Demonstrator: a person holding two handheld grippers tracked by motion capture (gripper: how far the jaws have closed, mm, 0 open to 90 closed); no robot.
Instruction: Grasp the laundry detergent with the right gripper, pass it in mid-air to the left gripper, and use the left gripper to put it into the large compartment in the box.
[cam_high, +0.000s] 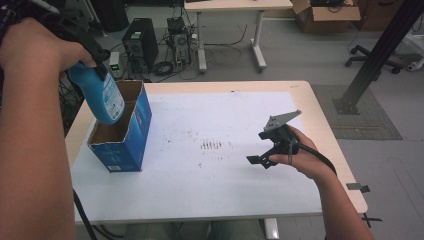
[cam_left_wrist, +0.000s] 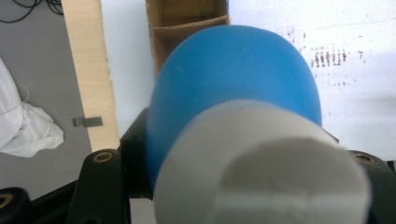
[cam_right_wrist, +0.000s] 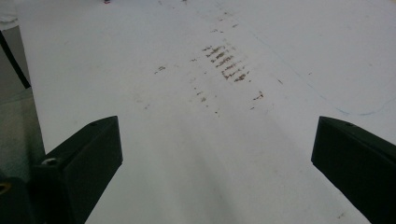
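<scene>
A blue bottle (cam_high: 102, 97) with a white cap (cam_left_wrist: 261, 163) hangs bottom-down over the open top of a blue cardboard box (cam_high: 122, 131) at the table's left. My left gripper (cam_high: 92, 55) is shut on the bottle near its neck, the black jaws pressing both sides of the bottle (cam_left_wrist: 233, 79). The box's brown inside (cam_left_wrist: 187, 21) lies just beyond the bottle's base. At the table's right, my right gripper (cam_high: 260, 160) hovers low over the white sheet (cam_right_wrist: 210, 116), open, with nothing between its jaws.
Brown smudge marks (cam_high: 211, 145) sit mid-sheet, also seen as smudges (cam_right_wrist: 229, 63) ahead of the right gripper. The table's wooden edge (cam_left_wrist: 88, 70) runs beside the box. Computer towers (cam_high: 141, 42), another desk (cam_high: 230, 7) and cables stand on the floor beyond.
</scene>
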